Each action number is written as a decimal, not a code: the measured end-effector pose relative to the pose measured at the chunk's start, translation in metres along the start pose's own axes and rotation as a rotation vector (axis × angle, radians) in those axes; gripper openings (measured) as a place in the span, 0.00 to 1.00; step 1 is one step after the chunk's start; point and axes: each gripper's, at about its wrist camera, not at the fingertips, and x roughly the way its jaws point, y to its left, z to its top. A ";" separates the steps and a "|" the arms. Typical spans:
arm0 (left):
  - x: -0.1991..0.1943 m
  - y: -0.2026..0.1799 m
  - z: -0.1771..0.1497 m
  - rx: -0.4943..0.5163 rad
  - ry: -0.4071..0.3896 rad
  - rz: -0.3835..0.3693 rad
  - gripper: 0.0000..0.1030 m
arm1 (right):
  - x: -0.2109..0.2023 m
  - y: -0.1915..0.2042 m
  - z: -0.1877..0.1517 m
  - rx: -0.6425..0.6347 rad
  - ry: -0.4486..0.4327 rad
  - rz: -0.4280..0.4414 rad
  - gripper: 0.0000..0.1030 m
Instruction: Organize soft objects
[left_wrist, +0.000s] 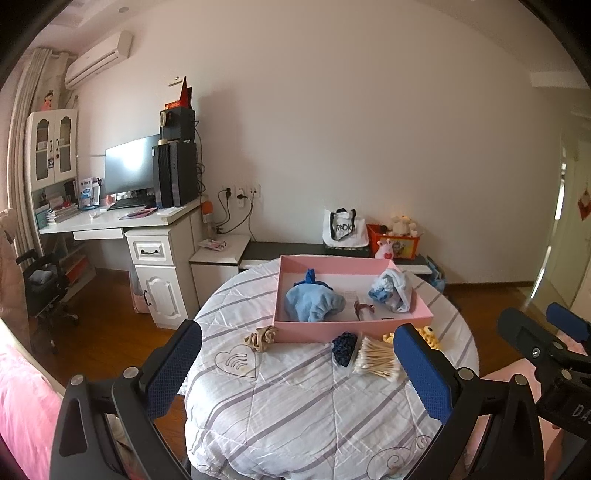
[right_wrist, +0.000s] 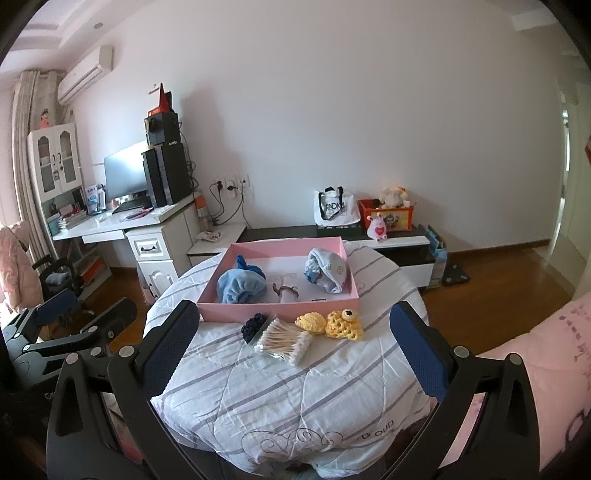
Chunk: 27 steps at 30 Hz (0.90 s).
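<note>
Landmark: pink box (left_wrist: 352, 325), an open shallow tray on the round table covered by a striped white quilt (left_wrist: 295, 398).
Left gripper (left_wrist: 297, 362): released, its 2 blue-padded fingers spread wide and holding nothing, hovering over the table's near side, short of the pink box.
Right gripper (right_wrist: 293, 349): released as well, fingers wide apart and empty, also hovering on the near side of the pink box; it shows in the left wrist view at the right edge.
Inside the pink box, left part: a light blue fluffy cloth bundle (left_wrist: 314, 302) with a darker blue piece at its far end.
Inside the pink box, right part: a white patterned cloth (right_wrist: 330, 271) heaped with a blue-and-white knot.
Inside the pink box, middle: a small brownish-pink item (right_wrist: 284, 290), too small to name.
Outside the pink box, at its left near corner: a beige scrunchie (left_wrist: 260, 338), touching or nearly touching the box wall.
Outside the pink box, against its near wall: a dark blue scrunchie (right_wrist: 253, 325).
Just beside the dark blue scrunchie, nearer the grippers: a clear pack of cotton swabs (right_wrist: 282, 341).
Outside the pink box, toward its right near corner: 2 yellow crochet pieces (right_wrist: 332, 323), 1 with a dark eye, lying side by side on the quilt.
Beyond the pink box: a low cabinet (right_wrist: 399, 238) along the wall.
</note>
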 end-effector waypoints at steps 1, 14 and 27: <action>0.000 0.000 0.000 0.000 0.000 0.000 1.00 | 0.000 0.000 0.000 -0.001 0.001 0.001 1.00; 0.002 -0.002 -0.004 0.004 0.008 0.002 1.00 | 0.001 0.000 0.000 -0.002 0.009 -0.001 1.00; 0.011 -0.001 -0.007 0.006 0.028 0.008 1.00 | 0.010 -0.002 -0.005 0.005 0.030 -0.006 1.00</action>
